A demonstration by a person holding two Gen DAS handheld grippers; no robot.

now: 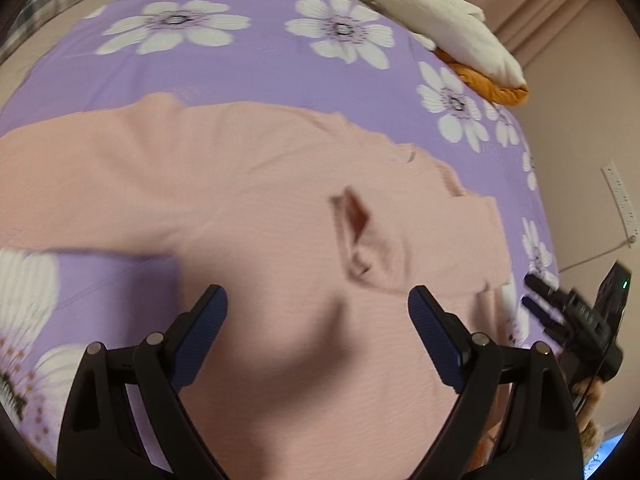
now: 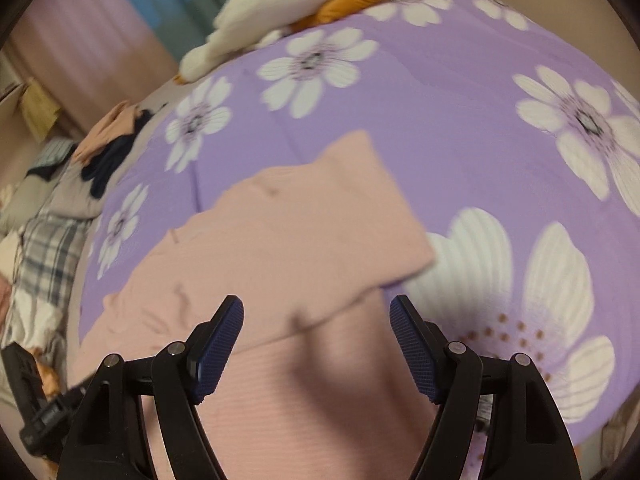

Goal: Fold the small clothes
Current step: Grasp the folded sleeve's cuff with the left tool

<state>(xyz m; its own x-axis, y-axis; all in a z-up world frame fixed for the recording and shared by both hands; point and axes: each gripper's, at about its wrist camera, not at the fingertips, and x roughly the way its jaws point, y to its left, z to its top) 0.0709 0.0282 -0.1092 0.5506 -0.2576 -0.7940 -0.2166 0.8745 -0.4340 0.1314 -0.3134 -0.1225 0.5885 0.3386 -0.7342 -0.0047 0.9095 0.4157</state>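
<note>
A pale pink long-sleeved top (image 1: 280, 208) lies spread on a purple sheet with white flowers (image 1: 260, 68). One sleeve runs out to the left in the left wrist view. My left gripper (image 1: 318, 300) is open and empty, just above the top's body near a raised crease. In the right wrist view the top (image 2: 288, 232) has a part folded over on itself. My right gripper (image 2: 316, 312) is open and empty over the edge of that fold. The right gripper also shows at the right edge of the left wrist view (image 1: 534, 290).
A white and orange garment pile (image 1: 452, 28) lies at the sheet's far right edge, also in the right wrist view (image 2: 296, 4). More clothes (image 2: 108, 148) and a plaid cloth (image 2: 44, 264) lie left of the sheet. A pink wall with a power strip (image 1: 620, 204) is on the right.
</note>
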